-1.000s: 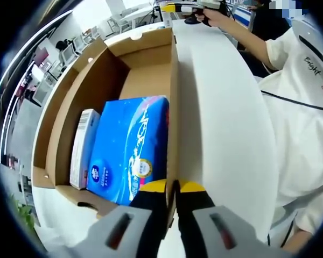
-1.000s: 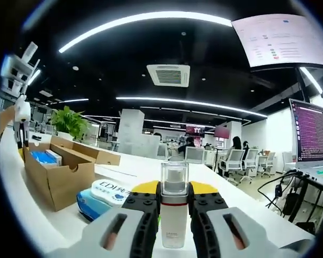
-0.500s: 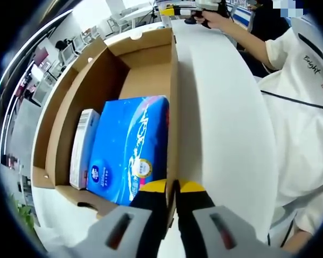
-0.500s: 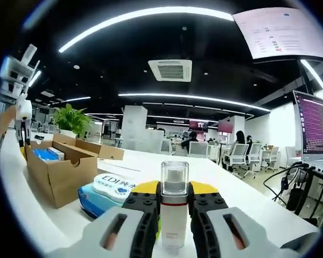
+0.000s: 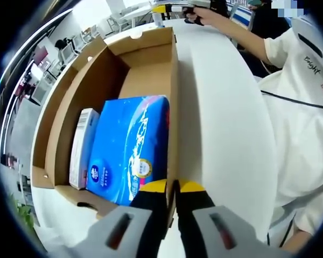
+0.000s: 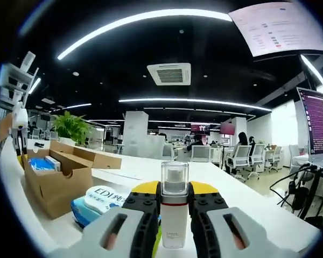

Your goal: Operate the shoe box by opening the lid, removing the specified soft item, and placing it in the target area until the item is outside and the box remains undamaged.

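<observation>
Two grippers at an open cardboard shoe box on a white table.

The left gripper (image 5: pixel 171 189) is clenched on the near-right wall of the shoe box (image 5: pixel 174 107); the blue soft pack (image 5: pixel 130 148) lies just ahead at eleven o'clock, long axis running away toward twelve. The right gripper (image 6: pixel 174 207) grasps an upright white bottle (image 6: pixel 174 209), well apart from the box, which sits at its nine o'clock, so the left looks nearer to the pack.
</observation>
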Tool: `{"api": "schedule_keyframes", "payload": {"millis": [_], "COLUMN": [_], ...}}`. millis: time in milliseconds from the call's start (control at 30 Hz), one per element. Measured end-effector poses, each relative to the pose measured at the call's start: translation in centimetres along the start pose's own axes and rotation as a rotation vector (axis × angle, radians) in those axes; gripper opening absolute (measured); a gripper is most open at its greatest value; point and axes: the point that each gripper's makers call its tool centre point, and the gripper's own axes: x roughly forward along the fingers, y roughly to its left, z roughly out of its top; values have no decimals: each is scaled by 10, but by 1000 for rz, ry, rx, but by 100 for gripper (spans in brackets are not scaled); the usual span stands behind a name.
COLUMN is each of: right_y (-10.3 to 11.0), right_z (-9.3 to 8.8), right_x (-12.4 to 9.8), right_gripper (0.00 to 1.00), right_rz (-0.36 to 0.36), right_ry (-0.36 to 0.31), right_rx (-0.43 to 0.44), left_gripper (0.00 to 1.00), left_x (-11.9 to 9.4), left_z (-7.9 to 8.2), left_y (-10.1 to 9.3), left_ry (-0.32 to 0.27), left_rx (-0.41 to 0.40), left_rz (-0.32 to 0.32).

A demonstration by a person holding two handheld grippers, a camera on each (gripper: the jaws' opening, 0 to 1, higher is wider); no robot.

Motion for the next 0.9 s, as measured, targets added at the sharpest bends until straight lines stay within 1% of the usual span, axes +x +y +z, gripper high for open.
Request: {"api": "schedule_keyframes", "payload": {"millis": [100,167,233,367,433,500,567,667,733,833,900], "right_y": [-1,-2,-2,-2,-2,-2,-2,-6,-6,-7,-8], "right_z": [-6,-10,-14,-20,-23,-20,-16,-17,-16,-17,-19], "right_x": [0,1,0,-4,-5,-7,-8,-6,-6,-5,-4], "right_gripper": [19,19,19,19,19,19,19,19,19,19,19], "right_rz": [16,15,15,10,11,10,7,-9,-14,-26,-33], "right_ry": [2,13,32,47,53,33,12,26,22,27,32], "right_rx": [32,37,20,-7,-2,15,10,-4,-19,0,45], "left_gripper": [4,4,4,4,4,4,4,4,4,4,4], "left_x": [0,0,0,0,0,0,0,0,0,0,0], "left_z": [0,0,1,1,0,0,0,0,0,-1,-1], "left_y": [0,0,-1,-1,-1,-1,-1,-1,-1,0,0], "left_ry": [2,1,-3,0,3,2,-1,2,4,2,1], "left_rx": [-1,0,2,0,0,1,2,0,0,-1,1], "left_rz": [-2,-2,-1,-2,-2,0,0,-3,-5,-5,-3]}}
